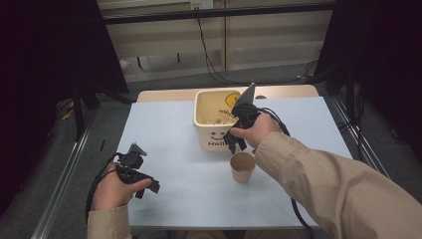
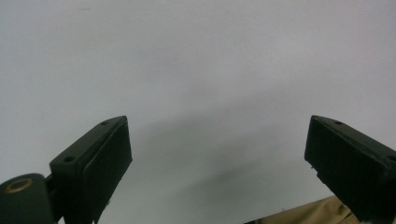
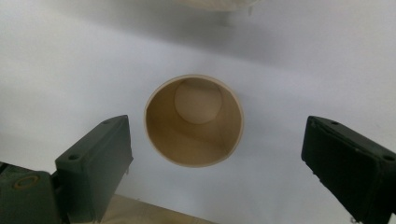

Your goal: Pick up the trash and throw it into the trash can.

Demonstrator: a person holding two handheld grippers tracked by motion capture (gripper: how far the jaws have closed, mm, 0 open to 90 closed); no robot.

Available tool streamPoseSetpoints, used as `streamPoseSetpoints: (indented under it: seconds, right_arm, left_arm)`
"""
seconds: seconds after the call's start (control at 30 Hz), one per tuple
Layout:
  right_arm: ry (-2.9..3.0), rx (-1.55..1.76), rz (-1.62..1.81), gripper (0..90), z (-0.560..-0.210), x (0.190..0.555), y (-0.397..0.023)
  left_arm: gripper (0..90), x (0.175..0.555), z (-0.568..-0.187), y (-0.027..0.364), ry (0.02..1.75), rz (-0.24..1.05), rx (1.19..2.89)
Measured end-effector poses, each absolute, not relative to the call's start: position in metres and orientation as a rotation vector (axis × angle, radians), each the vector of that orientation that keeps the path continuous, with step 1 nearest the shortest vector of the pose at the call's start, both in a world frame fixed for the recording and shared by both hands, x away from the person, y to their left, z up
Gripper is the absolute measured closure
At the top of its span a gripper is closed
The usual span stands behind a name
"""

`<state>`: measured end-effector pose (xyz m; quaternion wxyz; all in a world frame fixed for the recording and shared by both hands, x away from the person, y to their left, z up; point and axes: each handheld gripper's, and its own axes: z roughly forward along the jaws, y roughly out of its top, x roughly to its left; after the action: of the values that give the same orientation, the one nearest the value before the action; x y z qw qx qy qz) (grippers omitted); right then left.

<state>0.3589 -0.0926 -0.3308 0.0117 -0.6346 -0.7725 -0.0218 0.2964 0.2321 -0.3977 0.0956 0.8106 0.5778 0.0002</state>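
Hovering over a paper cup [image 3: 194, 120], the right tongs [image 1: 237, 143] gape wide w/ nothing held, prob. lined up to grab it. Cup stands upright, empty, just in front of a cream tub [image 1: 215, 122] on the counter [image 1: 169, 149]. Left tongs [image 1: 147, 188], well left of cup, also wide open, idle.

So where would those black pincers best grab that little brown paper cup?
Probably across the rim, from straight above. The paper cup stands upright, open and empty on the table, and the right gripper hangs over it with jaws spread wider than the mouth. One jaw on each side of the round wall should hold; squeeze gently, since thin paper may buckle.
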Motion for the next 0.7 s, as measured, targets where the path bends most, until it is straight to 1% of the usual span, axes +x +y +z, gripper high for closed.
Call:
streamPoseSetpoints:
  seconds: [0.07, 0.13, 0.2, 0.43, 0.7]
  right_arm:
    - [-2.410, -1.972, -0.061, 8.7, -0.338, 0.358, -0.091]
    - [-2.410, -1.963, -0.060, 8.7, -0.345, 0.357, -0.089]
    - [-2.409, -1.965, -0.058, 8.7, -0.350, 0.356, -0.087]
    - [-2.429, -1.954, -0.058, 9.2, -0.363, 0.352, -0.079]
    - [-2.427, -1.975, -0.059, 9.3, -0.375, 0.349, -0.082]
  left_arm:
    - [7.2, 0.296, -0.399, 0.231, 1.719, 0.001, 2.383]
    - [7.2, 0.297, -0.398, 0.232, 1.700, 0.017, 2.405]
    - [7.2, 0.297, -0.398, 0.230, 1.708, 0.000, 2.403]
    - [7.2, 0.297, -0.397, 0.232, 1.703, 0.007, 2.410]
    - [7.2, 0.297, -0.397, 0.230, 1.712, 0.007, 2.393]
